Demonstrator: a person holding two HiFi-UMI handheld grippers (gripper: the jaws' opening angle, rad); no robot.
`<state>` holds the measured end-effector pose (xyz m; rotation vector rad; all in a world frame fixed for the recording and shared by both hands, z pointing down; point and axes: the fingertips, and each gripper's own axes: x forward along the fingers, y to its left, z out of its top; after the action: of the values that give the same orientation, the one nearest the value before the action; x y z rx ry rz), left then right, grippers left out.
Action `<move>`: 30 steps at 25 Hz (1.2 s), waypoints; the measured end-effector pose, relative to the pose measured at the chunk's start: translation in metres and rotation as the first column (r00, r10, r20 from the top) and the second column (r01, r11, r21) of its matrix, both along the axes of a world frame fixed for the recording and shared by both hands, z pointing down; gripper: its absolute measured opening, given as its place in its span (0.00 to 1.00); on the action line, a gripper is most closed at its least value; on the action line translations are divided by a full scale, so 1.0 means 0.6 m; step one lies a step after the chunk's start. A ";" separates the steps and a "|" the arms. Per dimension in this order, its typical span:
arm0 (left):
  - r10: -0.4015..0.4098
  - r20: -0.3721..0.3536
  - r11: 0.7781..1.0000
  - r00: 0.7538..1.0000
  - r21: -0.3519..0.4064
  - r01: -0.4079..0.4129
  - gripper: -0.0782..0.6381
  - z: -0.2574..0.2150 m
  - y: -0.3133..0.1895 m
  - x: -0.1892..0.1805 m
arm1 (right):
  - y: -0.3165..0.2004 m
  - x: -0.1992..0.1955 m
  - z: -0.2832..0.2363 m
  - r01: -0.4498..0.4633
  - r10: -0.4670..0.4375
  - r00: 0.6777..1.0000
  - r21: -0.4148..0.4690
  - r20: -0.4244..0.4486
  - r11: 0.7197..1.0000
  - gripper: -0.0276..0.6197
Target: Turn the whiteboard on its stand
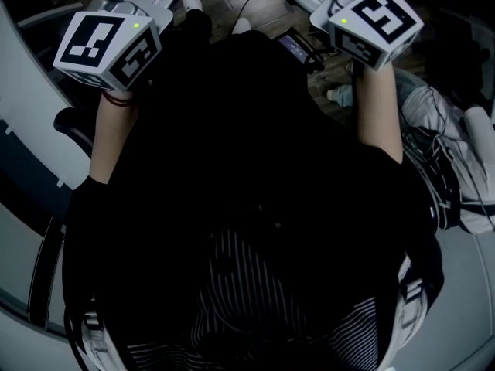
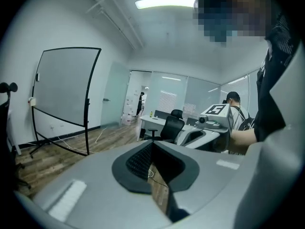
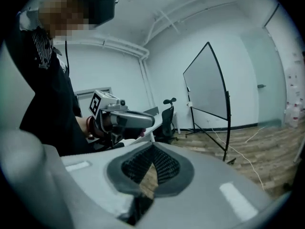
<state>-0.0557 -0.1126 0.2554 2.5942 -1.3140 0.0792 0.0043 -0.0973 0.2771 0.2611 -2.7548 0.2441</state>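
In front of your chest, both tools are held up and empty. The left tool has its dark ribbed jaws brought together with nothing between them. The right tool is likewise closed on nothing. Only wood-plank floor shows through the slit under each pair.

Beyond them, the large grey whiteboard in a thin black frame sits on its black tubular stand by the white wall. It is well apart from both tools, across open floor. A black office chair and a white tabletop lie farther back in the room.

Progress: judged not started. Neither tool touches the board or its frame. The approach, a grip on the frame edge and the turn itself are all left to do.

Hard to make out: any pivot or lock on the stand is too small to see. The head view gives only your dark clothing, forearms and the marker cubes, with no board in it. You cannot tell which face of the board is the writing side.
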 end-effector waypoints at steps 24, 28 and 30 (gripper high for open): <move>-0.012 0.110 0.999 0.994 0.042 0.007 0.11 -0.006 -0.019 -0.002 | -0.029 0.003 -0.004 -0.091 0.091 0.996 -0.023 0.018 0.996 0.04; -0.006 0.116 0.999 0.993 0.042 0.001 0.11 -0.009 -0.023 -0.002 | -0.026 -0.003 0.000 -0.071 0.072 0.997 -0.035 0.027 0.997 0.04; -0.013 0.151 0.998 0.988 0.062 0.004 0.11 -0.010 -0.024 -0.003 | -0.031 -0.001 0.003 -0.073 0.073 0.997 -0.034 0.023 0.997 0.04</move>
<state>-0.0573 -0.1272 0.2493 2.6798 -1.3990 0.2426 0.0035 -0.1160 0.2789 0.3526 -2.7656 0.3139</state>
